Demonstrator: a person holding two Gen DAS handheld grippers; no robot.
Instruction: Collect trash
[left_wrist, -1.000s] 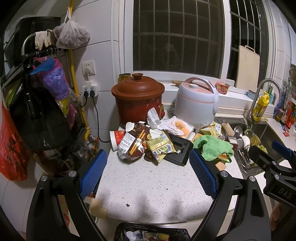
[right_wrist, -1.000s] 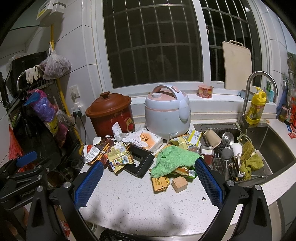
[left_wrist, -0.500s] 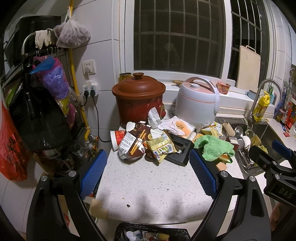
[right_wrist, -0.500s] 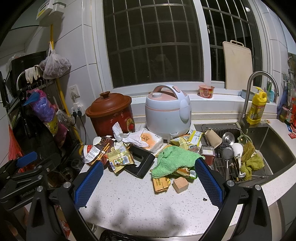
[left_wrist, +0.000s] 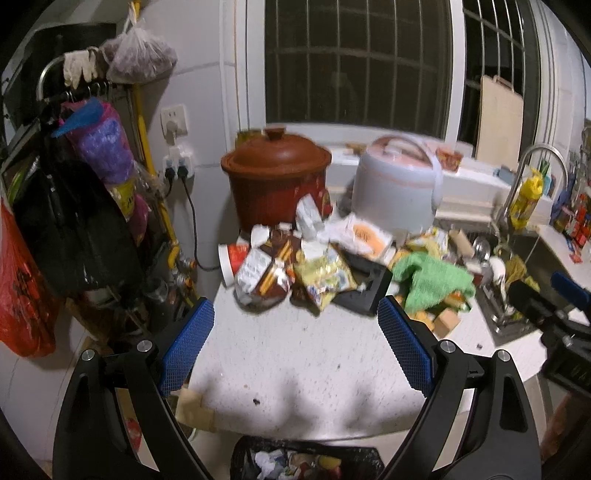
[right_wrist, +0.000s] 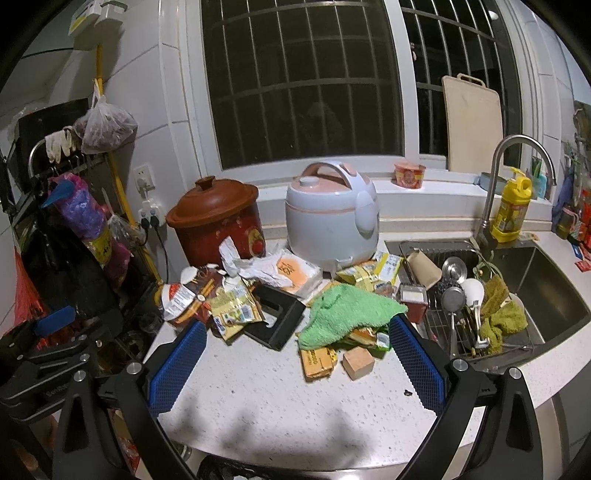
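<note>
While both tongs hang released, paper cup lies sideways, mouth leftward, amid wrappers.

Trash sits heaped before me on the speckled counter, all of it just in front of the white rice cooker: a crumpled white wrapper with an orange print, a yellow snack packet and a tipped red-and-white cup to the cooker's left. A black tray lies flat between the packet and a rumpled green cloth that covers more yellow wrappers. A flattened yellow packet and a small brown block lie nearest me, side by side.
</note>
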